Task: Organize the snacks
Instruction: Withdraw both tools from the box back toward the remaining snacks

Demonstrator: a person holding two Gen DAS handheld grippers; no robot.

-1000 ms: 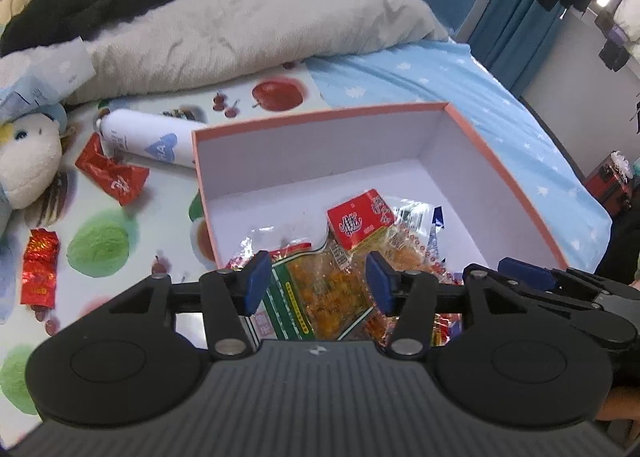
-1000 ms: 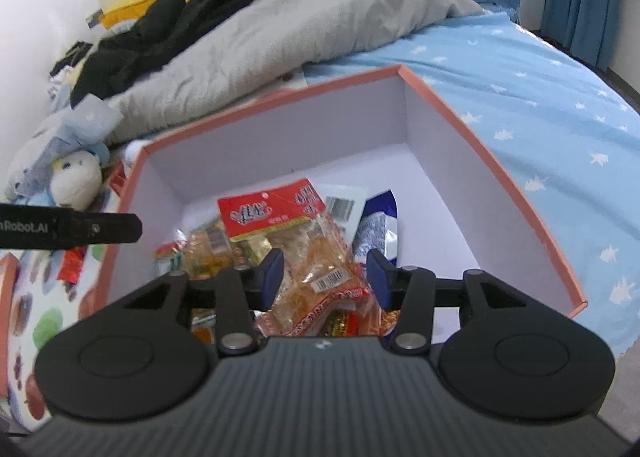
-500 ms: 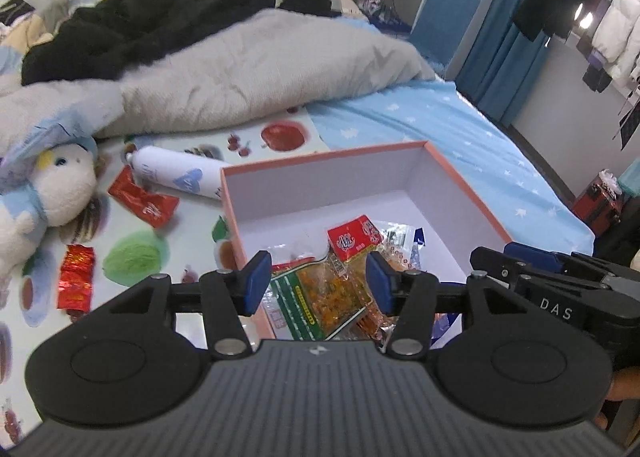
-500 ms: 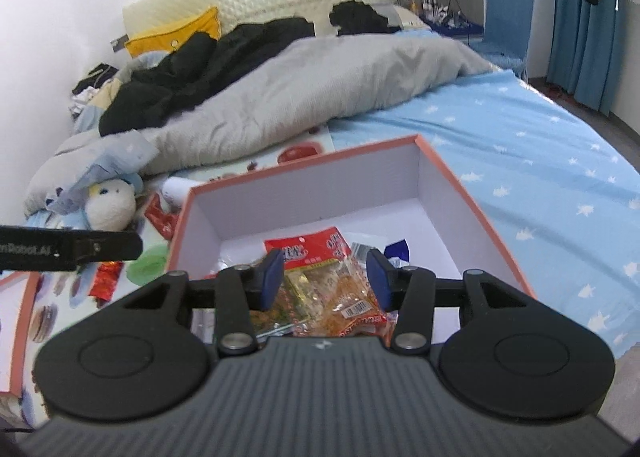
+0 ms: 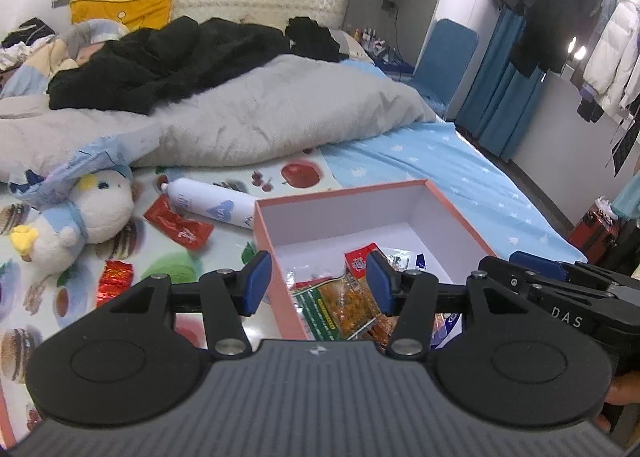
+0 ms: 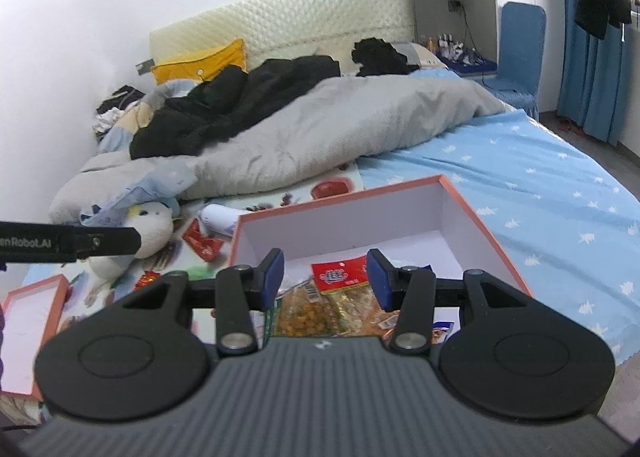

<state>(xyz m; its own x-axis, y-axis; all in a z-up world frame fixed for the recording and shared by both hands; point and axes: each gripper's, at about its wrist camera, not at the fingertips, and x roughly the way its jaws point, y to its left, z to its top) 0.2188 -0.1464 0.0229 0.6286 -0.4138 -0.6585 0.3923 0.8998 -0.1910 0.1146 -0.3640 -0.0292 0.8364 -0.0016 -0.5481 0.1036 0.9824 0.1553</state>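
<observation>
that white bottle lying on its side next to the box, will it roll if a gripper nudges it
Probably. The white bottle is round and lies on its side on the fruit-print mat, so a sideways nudge could roll it. The box wall beside its base may stop it that way. Its smooth surface looks slippery for narrow pads.

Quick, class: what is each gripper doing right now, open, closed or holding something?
Left gripper: open, holding nothing.
Right gripper: open, holding nothing.

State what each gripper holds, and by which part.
Nothing. The left gripper and right gripper are both open and empty above the box of snacks.
</observation>
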